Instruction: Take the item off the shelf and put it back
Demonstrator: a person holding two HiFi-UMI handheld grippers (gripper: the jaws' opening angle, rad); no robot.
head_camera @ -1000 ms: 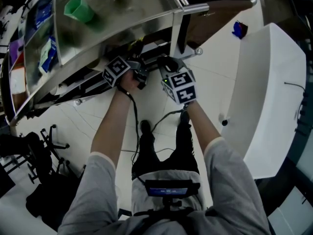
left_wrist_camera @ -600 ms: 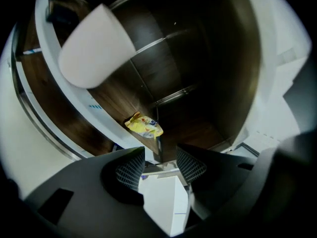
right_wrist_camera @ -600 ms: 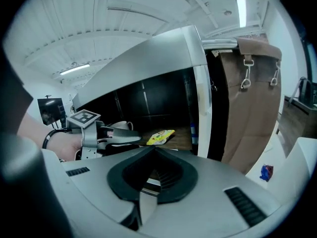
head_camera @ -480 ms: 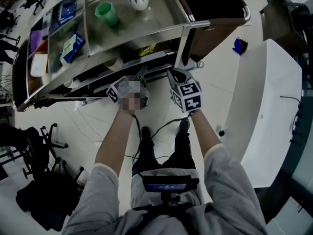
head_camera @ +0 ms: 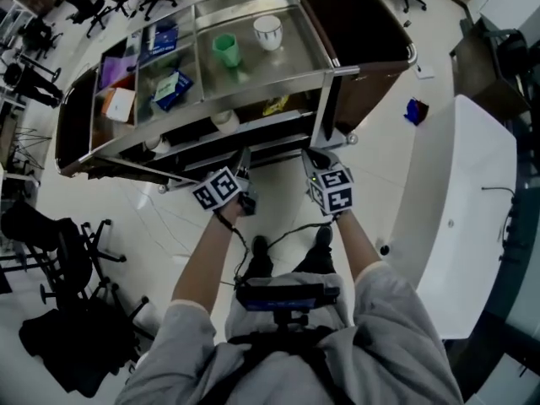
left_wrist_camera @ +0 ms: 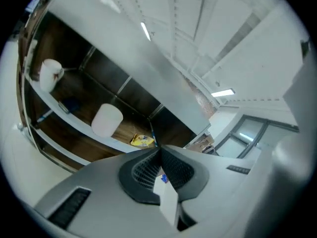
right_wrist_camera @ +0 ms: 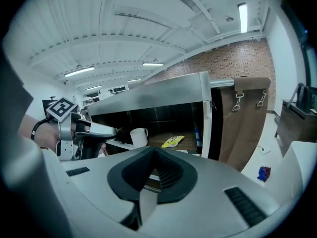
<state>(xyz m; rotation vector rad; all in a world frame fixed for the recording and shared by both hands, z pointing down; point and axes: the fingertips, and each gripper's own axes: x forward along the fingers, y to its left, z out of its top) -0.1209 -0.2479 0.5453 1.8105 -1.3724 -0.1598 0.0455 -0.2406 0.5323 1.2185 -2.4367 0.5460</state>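
A steel cart (head_camera: pixel 331 72) carries a green cup (head_camera: pixel 224 49) and a white cup (head_camera: pixel 267 30) on its top. On its lower shelf lie a yellow packet (head_camera: pixel 275 105) (right_wrist_camera: pixel 173 141) (left_wrist_camera: pixel 142 141) and a white mug (head_camera: pixel 224 118) (right_wrist_camera: pixel 138 136) (left_wrist_camera: pixel 106 120). My left gripper (head_camera: pixel 244 160) (left_wrist_camera: pixel 158 148) is shut and empty, held in front of that shelf, short of the mug. My right gripper (head_camera: pixel 313 155) (right_wrist_camera: pixel 155 151) is also shut with nothing in it, near the cart's right post. The left gripper (right_wrist_camera: pixel 106 131) shows in the right gripper view.
Boxes and packets (head_camera: pixel 171 85) fill the cart top's left bins. A second white mug (left_wrist_camera: pixel 49 73) stands further along the lower shelf. A white counter (head_camera: pixel 472 192) runs on the right, office chairs (head_camera: pixel 67 251) at the left, and a blue thing (head_camera: pixel 413 110) lies on the floor.
The view has drawn back from the cart, so much more of it shows. Both grippers have come away from the lower shelf's edge and look smaller.
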